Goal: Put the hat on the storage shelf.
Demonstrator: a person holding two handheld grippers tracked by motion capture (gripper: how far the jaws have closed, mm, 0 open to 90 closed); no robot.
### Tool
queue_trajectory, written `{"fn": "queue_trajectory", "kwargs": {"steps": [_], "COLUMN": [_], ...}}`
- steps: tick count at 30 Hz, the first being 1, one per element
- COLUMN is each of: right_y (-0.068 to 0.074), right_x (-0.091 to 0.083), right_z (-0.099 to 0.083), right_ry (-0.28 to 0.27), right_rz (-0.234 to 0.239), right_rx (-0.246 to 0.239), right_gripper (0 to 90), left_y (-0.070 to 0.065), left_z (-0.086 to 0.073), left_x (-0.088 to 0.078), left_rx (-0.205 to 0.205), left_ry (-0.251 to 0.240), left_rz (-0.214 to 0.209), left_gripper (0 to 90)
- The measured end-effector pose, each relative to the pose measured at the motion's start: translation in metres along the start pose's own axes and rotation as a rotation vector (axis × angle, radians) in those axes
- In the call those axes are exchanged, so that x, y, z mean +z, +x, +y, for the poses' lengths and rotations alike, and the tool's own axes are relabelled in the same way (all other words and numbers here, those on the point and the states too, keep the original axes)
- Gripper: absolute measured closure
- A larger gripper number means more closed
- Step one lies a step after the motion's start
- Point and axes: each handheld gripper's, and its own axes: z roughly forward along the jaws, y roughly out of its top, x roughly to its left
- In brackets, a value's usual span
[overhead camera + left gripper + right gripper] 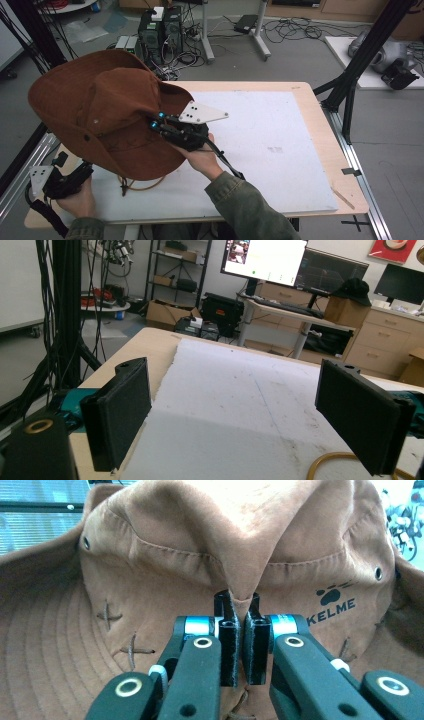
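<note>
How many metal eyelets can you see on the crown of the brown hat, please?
2 in the right gripper view: one eyelet on the left side of the brown hat, one eyelet on the right, above the printed logo. More may be hidden on the far side.

"KELME" with paw-print logo, printed on brown hat (pixel 150 545) crown.

Floor: grey, strewn with black cables (pixel 295 27) behind the table.
Table: pale wood top (pixel 320 130) under a white mat (pixel 270 150), scuffed in places.
Frame: black struts (pixel 372 47) rise at the table's right.
Computers: two dark towers (pixel 160 32) stand on the floor beyond.
Desks: a lit monitor (pixel 265 260) above a standing desk; wooden drawers (pixel 382 342) to the right.
</note>
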Motion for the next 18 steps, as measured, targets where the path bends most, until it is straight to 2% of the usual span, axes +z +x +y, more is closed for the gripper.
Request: {"fn": "queue_trajectory", "kwargs": {"steps": [2, 5, 7, 12, 15, 18], "right_y": [-0.0014, -0.0005, 0.0009, 0.0017, 0.0026, 0.0008], "right_x": [-0.0006, -0.0005, 0.0, 0.0036, 0.0011, 0.0001], "right_z": [-0.0041, -0.0055, -0.0048, -0.0079, -0.0055, -0.005], "right_ry": [0.0, 0.007, 0.002, 0.037, 0.019, 0.037], "right_rz": [0.007, 0.015, 0.036, 0.028, 0.042, 0.047], "right_rx": [0.012, -0.011, -0.017, -0.012, -0.023, -0.009], "right_gripper": [86.8, 85.8, 84.8, 82.5, 74.5, 57.2], "left_y": [0.0003, 0.0005, 0.0007, 0.0007, 0.0008, 0.0001], "left_z": [-0.0001, -0.0006, -0.0009, -0.0007, -0.0011, -0.0012], "left_x": [-0.0002, 0.0003, 0.0006, 0.0, 0.0005, 0.0006], "left_rx": [0.001, -0.003, -0.004, 0.0, 0.001, 0.004], "left_ry": [0.001, 0.002, 0.003, 0.005, 0.007, 0.008], "left_rz": [0.001, 0.001, 0.002, 0.0, 0.001, 0.002], "left_gripper": [15.0, 15.0, 15.0, 15.0, 15.0, 15.0]}}
